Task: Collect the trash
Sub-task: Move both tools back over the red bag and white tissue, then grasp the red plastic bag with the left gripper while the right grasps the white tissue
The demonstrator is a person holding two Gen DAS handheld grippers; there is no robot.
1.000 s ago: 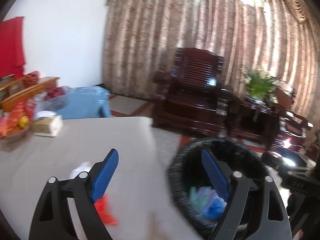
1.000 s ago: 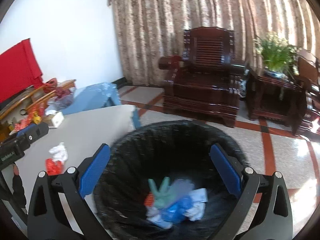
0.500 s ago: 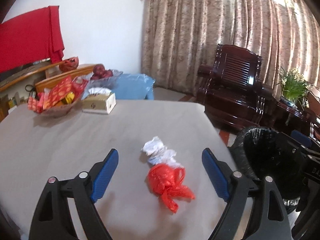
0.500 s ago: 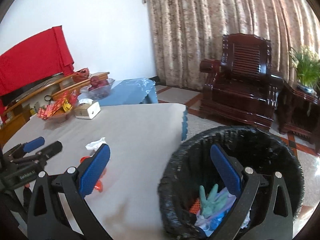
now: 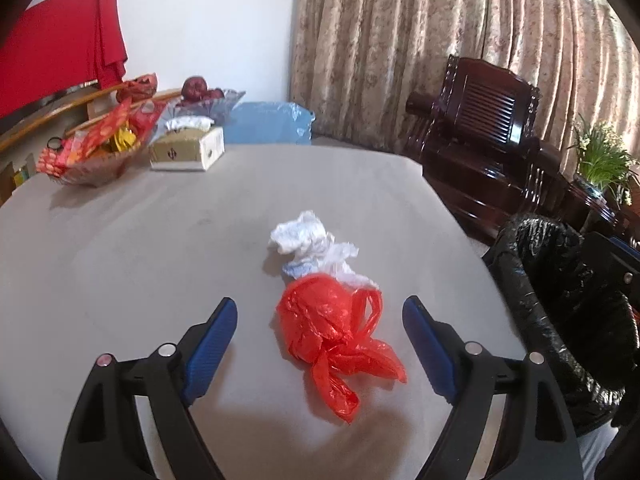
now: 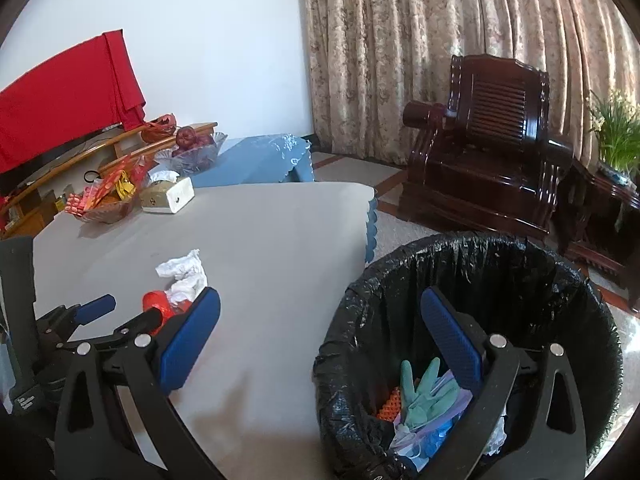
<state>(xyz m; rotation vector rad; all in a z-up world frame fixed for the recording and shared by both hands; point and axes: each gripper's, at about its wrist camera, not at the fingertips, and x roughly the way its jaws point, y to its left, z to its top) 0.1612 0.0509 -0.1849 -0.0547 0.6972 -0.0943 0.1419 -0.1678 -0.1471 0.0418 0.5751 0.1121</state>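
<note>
left gripper point(image 5: 320, 320) jaws spread wide, empty; red bag point(image 5: 328, 328) framed between, best pinched at bunched middle; right gripper point(image 6: 320, 332) likewise open over bin point(image 6: 560, 264).

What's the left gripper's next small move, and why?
Probably ease the left gripper forward and down, then close on the red plastic bag: its jaws are open and empty, the bag lies between them on the table.

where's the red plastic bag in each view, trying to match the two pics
Left wrist view: red plastic bag lies low center on the table, between the open jaws.
Right wrist view: at lower left, partly hidden behind the left gripper.
Shared landmark: the crumpled white tissue touching its far side.
</note>
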